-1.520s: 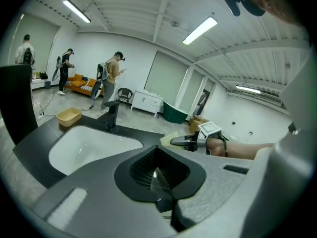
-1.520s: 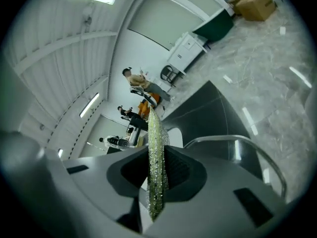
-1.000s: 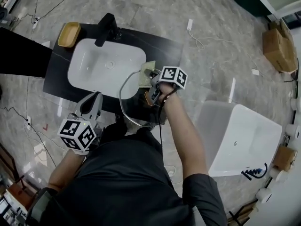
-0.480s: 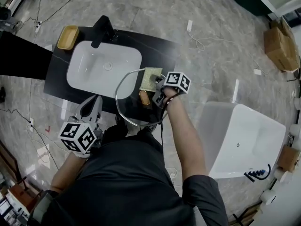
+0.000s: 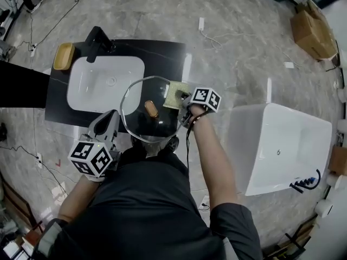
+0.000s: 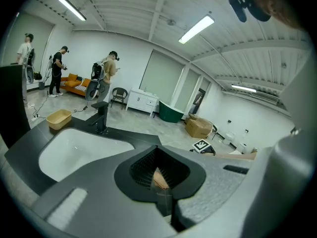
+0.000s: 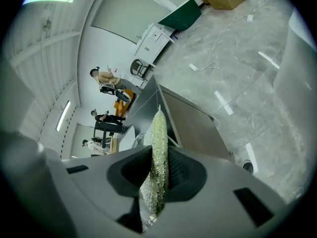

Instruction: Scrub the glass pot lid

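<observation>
The round glass pot lid (image 5: 138,121), with a brown knob (image 5: 151,109) at its middle, is held up in front of the person, over the black counter's near edge. My left gripper (image 5: 112,119) is shut on the lid's left rim; in the left gripper view the brown knob (image 6: 159,178) shows between the jaws of that gripper (image 6: 161,185). My right gripper (image 5: 186,100) is shut on a green sponge (image 5: 176,95), which lies against the lid's right rim. In the right gripper view the wet sponge (image 7: 158,148) stands edge-on between the jaws of that gripper (image 7: 155,182).
A white basin (image 5: 103,83) is set in the black counter (image 5: 162,56), with a black faucet (image 5: 97,41) and a yellow dish (image 5: 63,56) at its far side. A white bathtub (image 5: 282,150) stands to the right. Cardboard boxes (image 5: 313,28) and cables lie on the marble floor.
The lid has turned to show more of its round face. The right gripper and sponge have shifted from the lid's far rim to its right rim. The left gripper keeps its hold.
</observation>
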Available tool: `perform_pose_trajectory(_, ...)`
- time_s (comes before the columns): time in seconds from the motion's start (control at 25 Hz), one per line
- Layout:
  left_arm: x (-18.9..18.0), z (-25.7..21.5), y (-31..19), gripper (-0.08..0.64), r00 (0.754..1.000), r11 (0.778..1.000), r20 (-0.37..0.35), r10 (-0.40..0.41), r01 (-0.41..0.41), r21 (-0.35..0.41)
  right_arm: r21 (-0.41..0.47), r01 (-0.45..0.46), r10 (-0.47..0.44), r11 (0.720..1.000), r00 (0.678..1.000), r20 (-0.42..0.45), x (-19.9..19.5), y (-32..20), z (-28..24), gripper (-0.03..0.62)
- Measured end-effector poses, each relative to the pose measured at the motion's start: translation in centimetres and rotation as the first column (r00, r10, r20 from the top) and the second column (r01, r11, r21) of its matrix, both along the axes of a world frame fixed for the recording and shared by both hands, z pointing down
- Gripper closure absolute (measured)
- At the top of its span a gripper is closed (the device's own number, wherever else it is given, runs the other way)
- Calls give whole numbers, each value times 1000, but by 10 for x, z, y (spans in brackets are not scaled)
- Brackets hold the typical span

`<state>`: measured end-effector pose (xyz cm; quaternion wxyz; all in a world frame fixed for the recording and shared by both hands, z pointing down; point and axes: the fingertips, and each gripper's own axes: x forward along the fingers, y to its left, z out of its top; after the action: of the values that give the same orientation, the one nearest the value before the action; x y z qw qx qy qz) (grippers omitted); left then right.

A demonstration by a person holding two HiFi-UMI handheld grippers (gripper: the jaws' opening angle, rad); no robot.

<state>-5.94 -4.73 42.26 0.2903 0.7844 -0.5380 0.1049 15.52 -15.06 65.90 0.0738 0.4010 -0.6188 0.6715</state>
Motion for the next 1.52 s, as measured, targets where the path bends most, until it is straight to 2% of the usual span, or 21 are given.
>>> perform_pose_trajectory(0.2,14,-3,-2,560,999,999,-2,41,-41,5,12,-29,29,1000,999,-35,26,9,-1,526)
perform_pose_trajectory(0.36,18,-3,-4,560,998,998,-7,66,-66,9,27,-17,19,1000,995,-101,41,16,-3,526)
perform_pose_trajectory(0.48,15,-5,-4,560,998,998,-13,69,-68,17,48,-15,23,999,988,-153,50,19,-10,526)
perform_pose_trajectory(0.6,5,-6,-3,560,998,998,-24,54,-53,21,95,-30,45,995,988,-151,48,17,-30,526)
perform_pose_trajectory(0.68,-5,-6,0,560,999,999,-28,34,-33,18,134,9,9,991,992,-129,30,20,-46,526)
perform_pose_trajectory(0.84,-26,-5,10,560,999,1000,-32,-14,14,12,187,186,-168,964,980,-108,-26,34,-59,526)
perform_pose_trajectory(0.92,-36,-5,13,560,999,999,-30,-33,34,13,188,251,-230,950,965,-123,-45,41,-53,526)
perform_pose_trajectory(1.0,-43,-5,15,560,999,999,-24,-45,45,10,176,273,-256,946,960,-113,-57,47,-45,526)
perform_pose_trajectory(1.12,-44,-2,20,560,999,999,-12,-42,42,-1,170,280,-270,945,960,-78,-65,54,-38,526)
perform_pose_trajectory(1.24,-34,0,20,560,1000,1000,5,-17,17,-7,175,292,-278,940,955,-100,-57,58,-32,526)
perform_pose_trajectory(1.52,-3,-2,16,560,998,998,24,57,-57,-5,143,204,-191,969,976,-102,-10,68,-18,526)
